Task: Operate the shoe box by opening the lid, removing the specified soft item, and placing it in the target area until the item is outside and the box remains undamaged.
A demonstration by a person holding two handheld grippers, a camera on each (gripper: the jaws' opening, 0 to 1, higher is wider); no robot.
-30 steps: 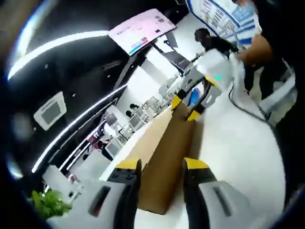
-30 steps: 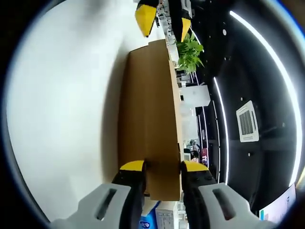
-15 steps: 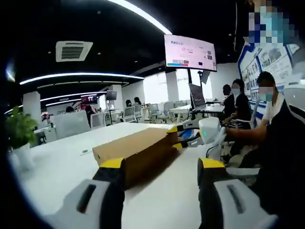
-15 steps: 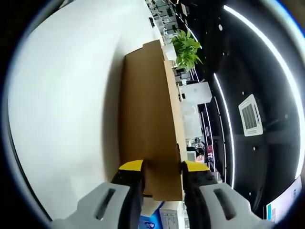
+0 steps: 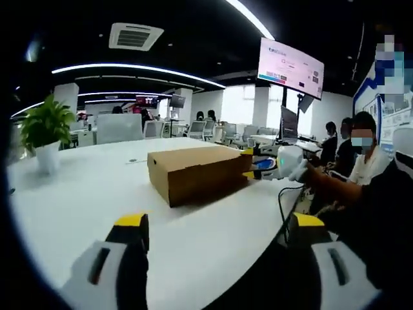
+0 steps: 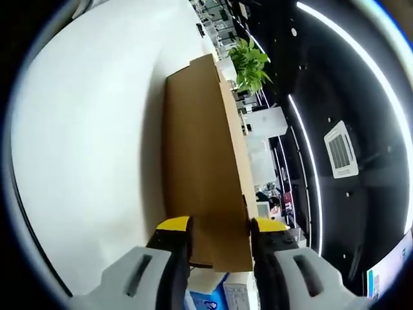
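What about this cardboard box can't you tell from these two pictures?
- What is inside the shoe box: its lid is shut in both views.
- Whether the right gripper pinches the box: in the right gripper view the jaws straddle its end, contact unclear.
- The box's far end: in the left gripper view the right gripper covers it.
- Any print on the box: too small.

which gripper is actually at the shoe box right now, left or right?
The right gripper: its jaws straddle the near end of the shoe box. The left gripper hangs open over the white table, apart from the box.
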